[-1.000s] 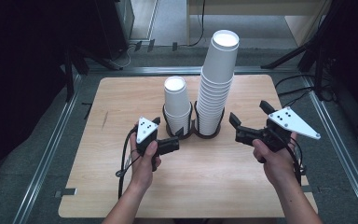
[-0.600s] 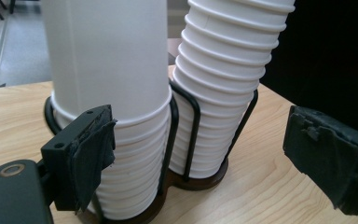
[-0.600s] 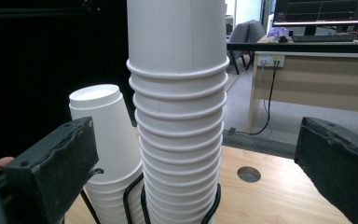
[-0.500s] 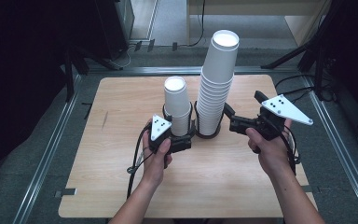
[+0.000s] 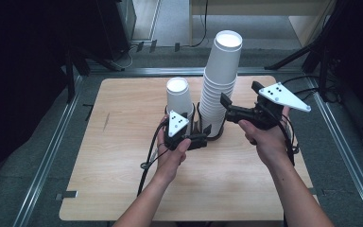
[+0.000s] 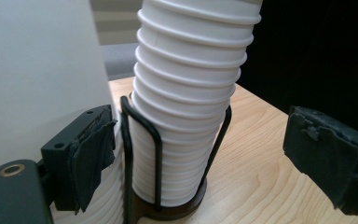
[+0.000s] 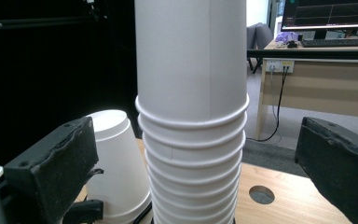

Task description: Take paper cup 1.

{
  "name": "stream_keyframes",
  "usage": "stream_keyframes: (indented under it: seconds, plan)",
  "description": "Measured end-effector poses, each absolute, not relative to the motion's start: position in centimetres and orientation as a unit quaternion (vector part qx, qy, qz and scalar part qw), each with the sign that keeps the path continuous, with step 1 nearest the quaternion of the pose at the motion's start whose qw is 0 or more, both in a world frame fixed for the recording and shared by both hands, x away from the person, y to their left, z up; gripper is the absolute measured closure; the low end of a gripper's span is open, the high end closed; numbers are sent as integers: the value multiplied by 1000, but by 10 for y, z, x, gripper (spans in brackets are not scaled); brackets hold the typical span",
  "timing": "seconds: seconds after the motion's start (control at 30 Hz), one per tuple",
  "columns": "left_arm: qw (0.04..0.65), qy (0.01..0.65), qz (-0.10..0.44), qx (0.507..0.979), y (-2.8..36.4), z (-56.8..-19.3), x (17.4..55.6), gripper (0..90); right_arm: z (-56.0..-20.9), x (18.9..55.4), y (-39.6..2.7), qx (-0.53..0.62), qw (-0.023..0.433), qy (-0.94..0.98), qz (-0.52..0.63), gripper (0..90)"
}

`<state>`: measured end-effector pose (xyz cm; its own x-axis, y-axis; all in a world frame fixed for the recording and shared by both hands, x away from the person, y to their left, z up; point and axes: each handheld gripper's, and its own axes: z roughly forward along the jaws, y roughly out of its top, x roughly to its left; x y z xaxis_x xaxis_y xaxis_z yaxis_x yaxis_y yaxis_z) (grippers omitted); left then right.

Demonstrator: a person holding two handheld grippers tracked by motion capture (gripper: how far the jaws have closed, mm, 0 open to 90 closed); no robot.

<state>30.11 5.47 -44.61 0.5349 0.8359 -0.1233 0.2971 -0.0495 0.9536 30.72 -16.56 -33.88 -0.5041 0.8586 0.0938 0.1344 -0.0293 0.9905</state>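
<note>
One camera looks down from above; both gripper cameras sit low and close, sharing the tall cup stack [image 5: 220,90].

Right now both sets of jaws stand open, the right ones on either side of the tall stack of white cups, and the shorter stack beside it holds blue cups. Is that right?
Not quite: the shorter stack holds white cups, not blue, as the high view shows. The rest stands: the right gripper has open jaws on either side of the tall stack, and the left gripper is open too.
</note>
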Motion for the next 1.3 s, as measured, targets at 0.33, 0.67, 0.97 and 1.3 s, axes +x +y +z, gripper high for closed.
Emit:
stream_keyframes:
  seconds: [0.33,0.67,0.97,1.3]
  plan:
    - [559,397,250,684,37,-443,310,89,-332,327,-153,400,304,634,588,0]
    - [559,393,255,684,24,-441,323,18,-327,341,-139,409,299,632,586,0]
    - [552,417,283,664,7,-442,331,18,-321,361,-124,434,314,624,569,0]
    - [540,429,305,657,-1,-437,341,18,-316,373,-120,443,308,614,576,64]
